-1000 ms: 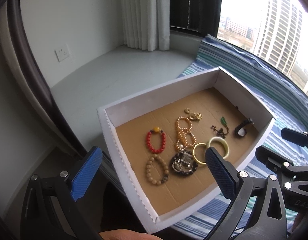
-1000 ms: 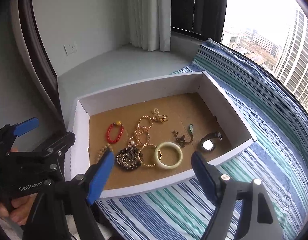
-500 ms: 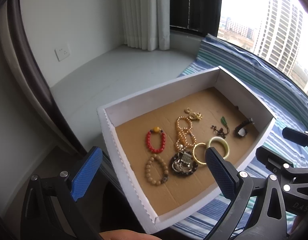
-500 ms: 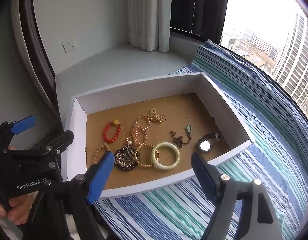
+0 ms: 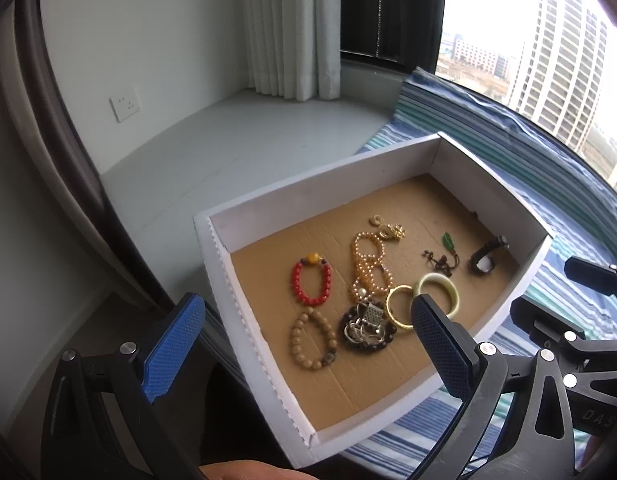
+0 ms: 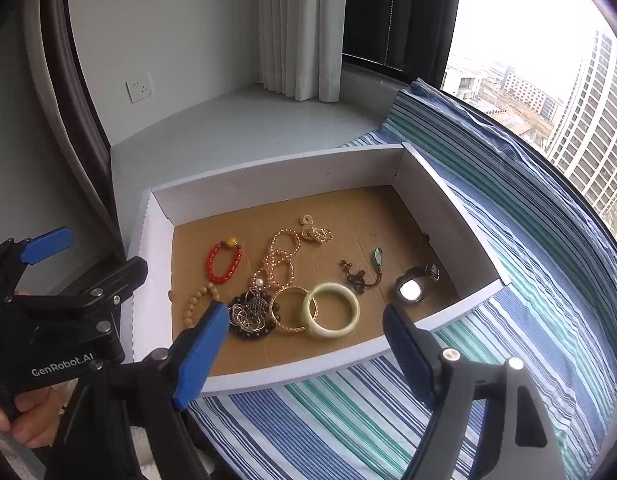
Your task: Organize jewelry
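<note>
Little had shifted — both the left gripper (image 5: pixel 304 344) and right gripper (image 6: pixel 304 354) hung wide open and empty, short of the box (image 6: pixel 268 178), presumably choosing among the jewelry (image 6: pixel 292 280).

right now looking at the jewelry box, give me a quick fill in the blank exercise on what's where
1. The box has white walls and a ____ cardboard floor.
2. The pale green bangle overlaps the ____ bangle.
3. The red bead bracelet carries one ____ bead at its top.
4. Both the left gripper and the right gripper are ____ and hold nothing.

Missing words: brown; gold; yellow; open
</note>
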A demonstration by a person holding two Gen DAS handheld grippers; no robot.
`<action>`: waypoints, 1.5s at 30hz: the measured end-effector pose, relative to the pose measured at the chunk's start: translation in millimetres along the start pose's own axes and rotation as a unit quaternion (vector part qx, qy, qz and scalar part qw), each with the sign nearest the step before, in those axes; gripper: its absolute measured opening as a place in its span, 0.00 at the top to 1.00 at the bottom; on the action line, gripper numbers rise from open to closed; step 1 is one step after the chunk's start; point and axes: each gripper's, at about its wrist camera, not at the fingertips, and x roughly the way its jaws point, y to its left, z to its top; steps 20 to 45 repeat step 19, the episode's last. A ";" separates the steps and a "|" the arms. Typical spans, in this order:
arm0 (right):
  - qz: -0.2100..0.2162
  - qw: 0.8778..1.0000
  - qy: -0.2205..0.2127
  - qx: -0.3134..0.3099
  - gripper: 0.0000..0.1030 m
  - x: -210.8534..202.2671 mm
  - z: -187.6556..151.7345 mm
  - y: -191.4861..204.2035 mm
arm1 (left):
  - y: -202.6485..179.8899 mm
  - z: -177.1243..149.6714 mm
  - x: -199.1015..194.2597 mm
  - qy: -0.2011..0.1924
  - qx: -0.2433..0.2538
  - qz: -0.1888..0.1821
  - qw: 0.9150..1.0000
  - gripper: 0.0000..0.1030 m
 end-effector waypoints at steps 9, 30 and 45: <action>-0.003 1.000 0.001 0.002 0.21 -0.1 -0.6 -2.4 | 0.4 -1.4 -0.1 0.001 -0.001 0.001 1.000 0.01; -0.003 1.000 0.002 0.004 0.21 0.4 -1.4 -4.9 | -1.8 -1.2 -8.1 -0.026 0.001 0.006 1.000 0.01; -0.003 1.000 0.002 0.004 0.21 0.4 -1.4 -4.9 | -1.8 -1.2 -8.1 -0.026 0.001 0.006 1.000 0.01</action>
